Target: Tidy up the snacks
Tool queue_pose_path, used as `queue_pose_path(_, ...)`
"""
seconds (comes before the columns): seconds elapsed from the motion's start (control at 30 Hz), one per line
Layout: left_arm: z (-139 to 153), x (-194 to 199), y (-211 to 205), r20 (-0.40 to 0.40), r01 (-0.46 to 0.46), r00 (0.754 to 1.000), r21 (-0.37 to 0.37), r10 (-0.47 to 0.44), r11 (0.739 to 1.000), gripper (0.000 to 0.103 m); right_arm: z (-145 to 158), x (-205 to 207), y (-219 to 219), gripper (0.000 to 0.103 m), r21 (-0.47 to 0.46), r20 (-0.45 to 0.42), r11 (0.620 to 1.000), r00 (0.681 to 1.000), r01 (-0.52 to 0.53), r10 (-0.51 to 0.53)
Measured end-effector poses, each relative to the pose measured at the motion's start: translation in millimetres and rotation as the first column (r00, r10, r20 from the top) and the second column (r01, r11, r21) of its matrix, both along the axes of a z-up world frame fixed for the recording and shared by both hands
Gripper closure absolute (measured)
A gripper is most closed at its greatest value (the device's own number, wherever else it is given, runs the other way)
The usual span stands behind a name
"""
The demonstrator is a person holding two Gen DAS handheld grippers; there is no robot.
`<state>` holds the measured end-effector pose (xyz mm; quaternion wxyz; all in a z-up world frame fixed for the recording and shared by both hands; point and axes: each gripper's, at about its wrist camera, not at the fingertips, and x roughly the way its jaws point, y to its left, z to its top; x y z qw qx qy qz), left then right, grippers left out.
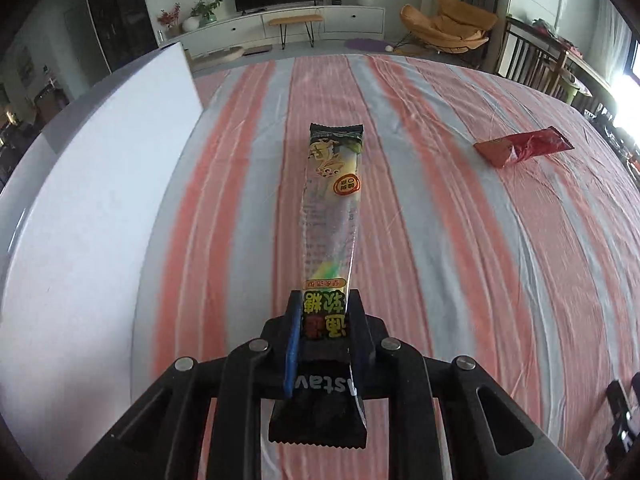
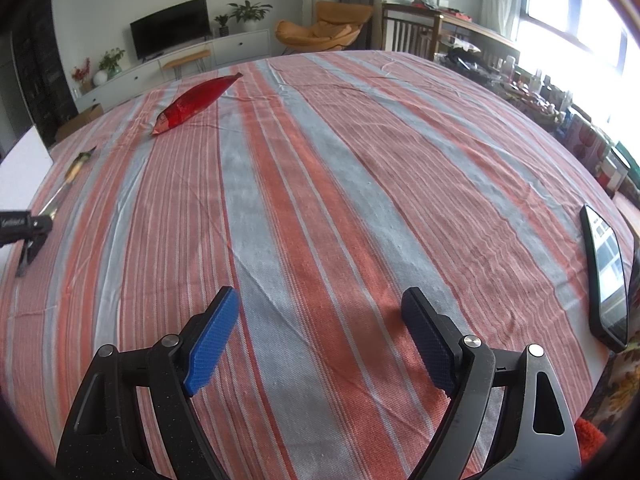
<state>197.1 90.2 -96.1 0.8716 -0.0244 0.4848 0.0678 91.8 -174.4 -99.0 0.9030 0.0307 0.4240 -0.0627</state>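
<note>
You are clamping the left claw (image 1: 324,312) on the soft-candy packet (image 1: 334,200) over the striped tablecloth (image 1: 440,240); keep lifting level. Right claw (image 2: 320,300) is hanging apart, empty; red packet (image 2: 192,102) is waiting.

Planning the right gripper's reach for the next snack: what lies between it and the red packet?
Only bare striped cloth lies between the open right gripper and the red packet, as the right wrist view shows.
</note>
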Motion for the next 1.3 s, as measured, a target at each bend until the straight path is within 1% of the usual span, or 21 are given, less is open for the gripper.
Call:
queue_pose_path(0.07,-1.9,-12.5,4.8,0.012,-0.003,1.0,-0.007,0.003,1.0,0.071,-0.1,0.0,-0.8,0.017,0.0,0.0,1.0,1.0,0.0,0.0)
queue_pose_path(0.1,-3.2,-17.4,6.5,0.029,-0.001,1.0,-0.013,0.002,1.0,0.058,-0.1,0.0,-0.8,0.017,0.0,0.0,1.0,1.0,0.0,0.0)
queue_pose_path(0.13,-4.9,-19.6,6.7,0.039,0.0,0.999,-0.018,0.001,1.0,0.039,0.0,0.0,-0.9,0.017,0.001,0.0,1.0,1.0,0.0,0.0)
queue_pose_path(0.17,-7.5,-20.4,8.2,0.042,-0.001,0.999,-0.022,0.001,1.0,0.031,0.0,0.0,-0.9,0.017,0.001,0.0,1.0,1.0,0.0,0.0)
queue_pose_path(0.2,-7.0,-20.8,7.7,0.059,0.014,0.998,-0.026,-0.012,1.0,0.026,0.0,0.0,-0.8,0.017,0.001,0.0,1.0,1.0,0.0,0.0)
queue_pose_path(0.27,-10.4,-24.1,3.5,0.081,0.018,0.996,0.022,-0.02,1.0,0.021,-0.1,0.0,-0.8,0.017,0.001,0.0,1.0,1.0,0.0,0.0)
queue_pose_path(0.3,-10.7,-24.7,1.8,0.09,0.013,0.996,0.047,-0.017,0.999,0.016,0.0,0.1,-0.8,0.017,0.001,0.0,1.0,1.0,0.0,0.0)
queue_pose_path(0.33,-11.3,-24.1,1.5,0.096,0.01,0.995,0.053,-0.015,0.999,0.015,0.0,0.1,-0.6,0.017,0.0,0.0,1.0,1.0,0.0,0.0)
queue_pose_path(0.4,-12.6,-22.9,5.7,0.094,0.001,0.996,0.026,-0.003,1.0,0.012,-0.1,0.0,-0.7,0.017,0.0,0.0,1.0,1.0,-0.001,0.001)
queue_pose_path(0.47,-13.5,-17.1,13.4,0.082,-0.015,0.996,-0.022,0.016,1.0,0.008,-0.1,0.0,-0.8,0.017,0.0,0.0,1.0,1.0,-0.001,0.001)
queue_pose_path(0.53,-15.0,-14.0,14.4,0.072,-0.012,0.997,-0.024,0.013,1.0,0.001,-0.1,0.0,-0.6,0.017,0.0,0.0,1.0,1.0,-0.001,0.001)
queue_pose_path(0.6,-16.6,-11.6,12.1,0.068,-0.007,0.998,-0.019,0.009,1.0,0.0,-0.2,0.0,-0.7,0.017,0.0,0.0,1.0,1.0,-0.001,0.001)
queue_pose_path(1.3,-17.1,-13.1,11.5,0.07,-0.01,0.997,-0.019,0.011,1.0,0.0,-0.4,0.0,-1.0,0.017,0.0,0.001,1.0,1.0,-0.001,0.001)
